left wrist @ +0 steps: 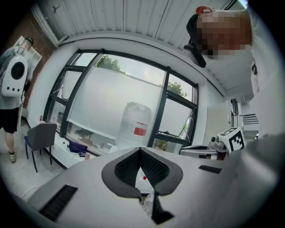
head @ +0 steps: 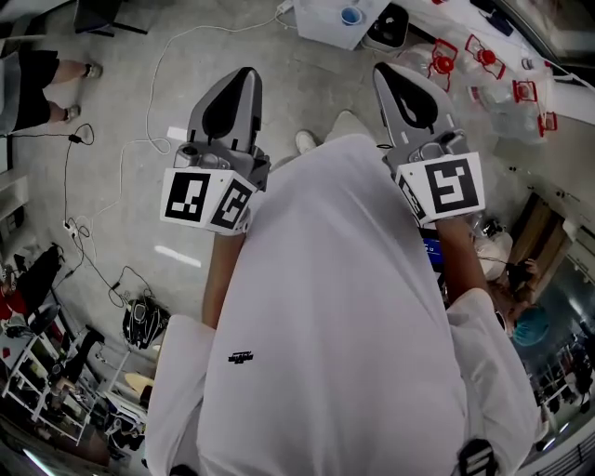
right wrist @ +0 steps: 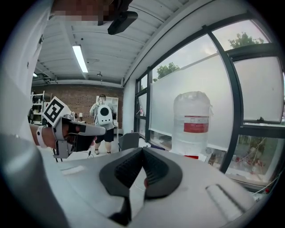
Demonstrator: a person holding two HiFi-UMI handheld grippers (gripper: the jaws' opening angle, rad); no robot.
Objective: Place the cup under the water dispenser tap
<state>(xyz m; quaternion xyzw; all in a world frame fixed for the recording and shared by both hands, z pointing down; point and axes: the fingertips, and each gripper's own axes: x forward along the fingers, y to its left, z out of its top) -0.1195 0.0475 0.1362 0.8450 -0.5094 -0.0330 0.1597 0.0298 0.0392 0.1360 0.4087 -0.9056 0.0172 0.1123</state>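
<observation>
In the left gripper view a large clear water bottle [left wrist: 136, 124] with a red label stands upside down in front of the window; the right gripper view has the water bottle [right wrist: 192, 118] ahead and to the right. I cannot make out a cup or the tap in any view. My left gripper [head: 240, 74] and right gripper [head: 386, 70] are held side by side in front of a white shirt, pointing forward. The left gripper [left wrist: 140, 149] has its jaws meeting at the tips with nothing between them. The right gripper [right wrist: 143, 149] is shut and empty too.
A person with a white backpack [right wrist: 103, 116] stands at the back by a grey chair [left wrist: 40, 136]. Cables [head: 84, 223] trail over the concrete floor at the left. A white box [head: 339, 19] and red-framed items [head: 483, 58] lie ahead to the right.
</observation>
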